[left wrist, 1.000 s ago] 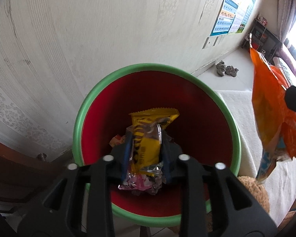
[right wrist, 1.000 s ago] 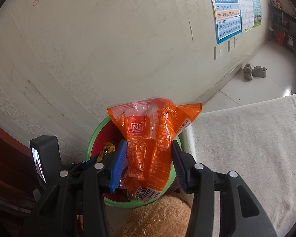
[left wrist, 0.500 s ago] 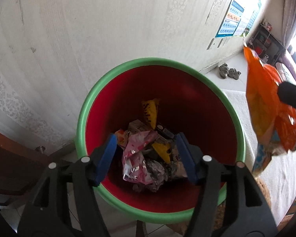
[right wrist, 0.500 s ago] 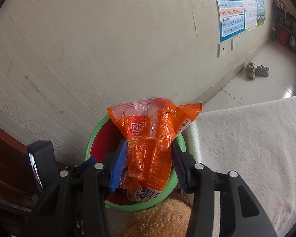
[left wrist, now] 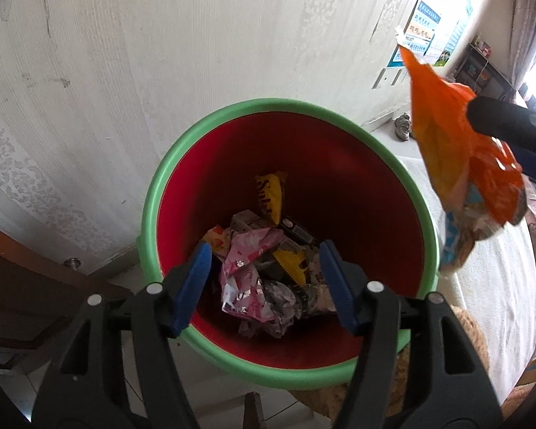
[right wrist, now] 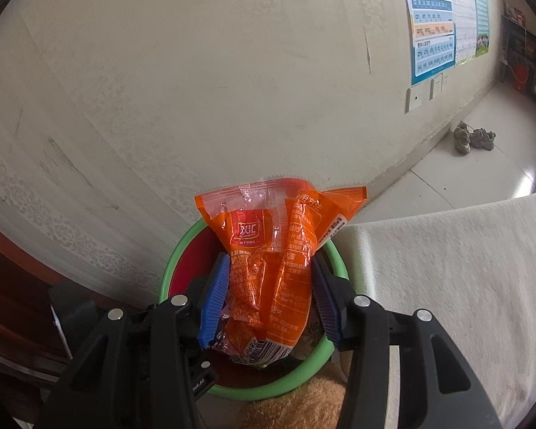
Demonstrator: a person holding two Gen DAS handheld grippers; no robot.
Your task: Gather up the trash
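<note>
Right hand-held gripper [right wrist: 269,300] pinching orange wrapper [right wrist: 275,250], long axis upright, just above bin [left wrist: 160,193] rim's bed-side edge; left hand-held gripper [left wrist: 264,282] spread, empty, over bin centre.

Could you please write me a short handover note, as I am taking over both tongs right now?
Left tongs: open, nothing between them, above the bin.
Right tongs: shut on the orange packet, held beside the bin's rim in the left view, not clearly over the opening.
In the bin: a yellow wrapper lies on a pile of pink and silvery wrappers.
Done: the yellow wrapper is in.
Left: bring the orange packet over the opening and let go. Whether more trash waits elsewhere cannot be seen from here.
</note>
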